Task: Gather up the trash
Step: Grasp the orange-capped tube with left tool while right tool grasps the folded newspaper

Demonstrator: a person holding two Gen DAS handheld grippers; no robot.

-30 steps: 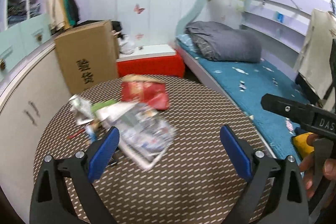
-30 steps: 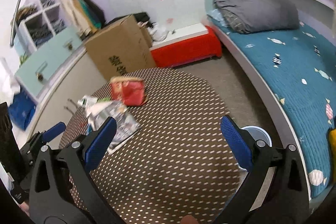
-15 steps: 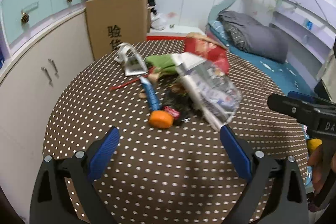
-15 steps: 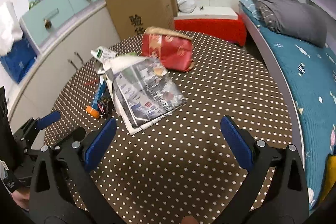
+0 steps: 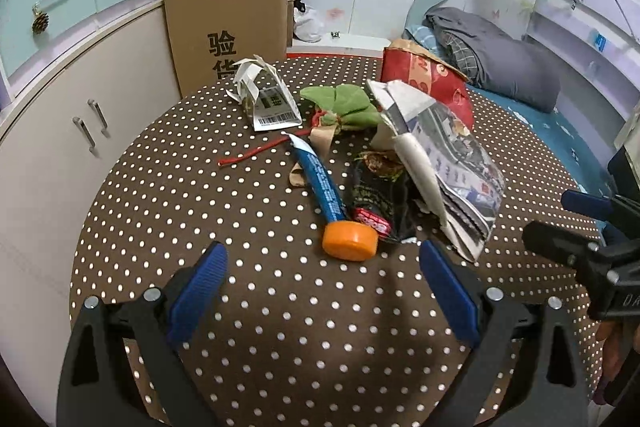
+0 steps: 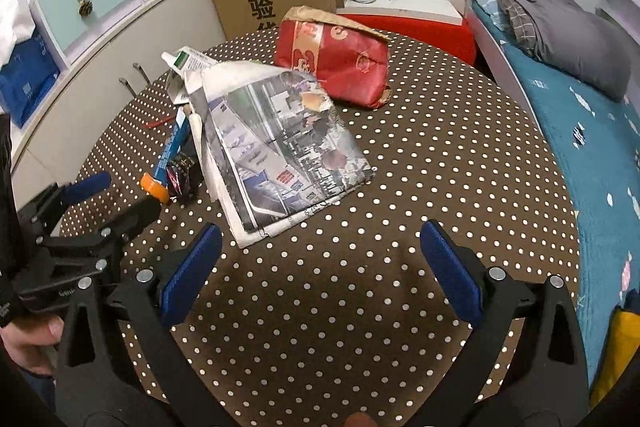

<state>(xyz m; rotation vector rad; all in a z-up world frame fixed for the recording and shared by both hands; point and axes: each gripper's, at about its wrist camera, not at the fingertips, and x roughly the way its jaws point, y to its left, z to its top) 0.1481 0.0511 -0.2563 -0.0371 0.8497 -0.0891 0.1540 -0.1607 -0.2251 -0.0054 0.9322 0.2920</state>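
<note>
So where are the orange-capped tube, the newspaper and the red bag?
orange-capped tube [image 5: 320, 183], left wrist view, on its blue body.
newspaper [image 6: 288, 151], right wrist view, middle of the printed page.
red bag [image 6: 340, 63], right wrist view, centre of its front.

Count on the round polka-dot table [image 5: 168, 211]:

- One folded newspaper [image 6: 280, 151], near the middle.
- One red paper bag [image 6: 336, 63], toward the far edge.
- One blue tube with an orange cap [image 5: 326, 201], left of the newspaper.
- One white carton with a barcode [image 5: 268, 99], far-left part.
- One green crumpled wrapper [image 5: 344, 105], between carton and newspaper.
- One red string [image 5: 256, 153], toward the left edge.
- One small red wrapper [image 5: 370, 219], touching the orange cap.
- One dark wrapper [image 5: 378, 187], partly under the newspaper.
- Two tan paper scraps [image 5: 298, 177]; exact count uncertain.

Off the table: one cardboard box [image 5: 232, 27].

Two grippers: left gripper [image 5: 324, 291], right gripper [image 6: 320, 275], both spread wide, empty.
</note>
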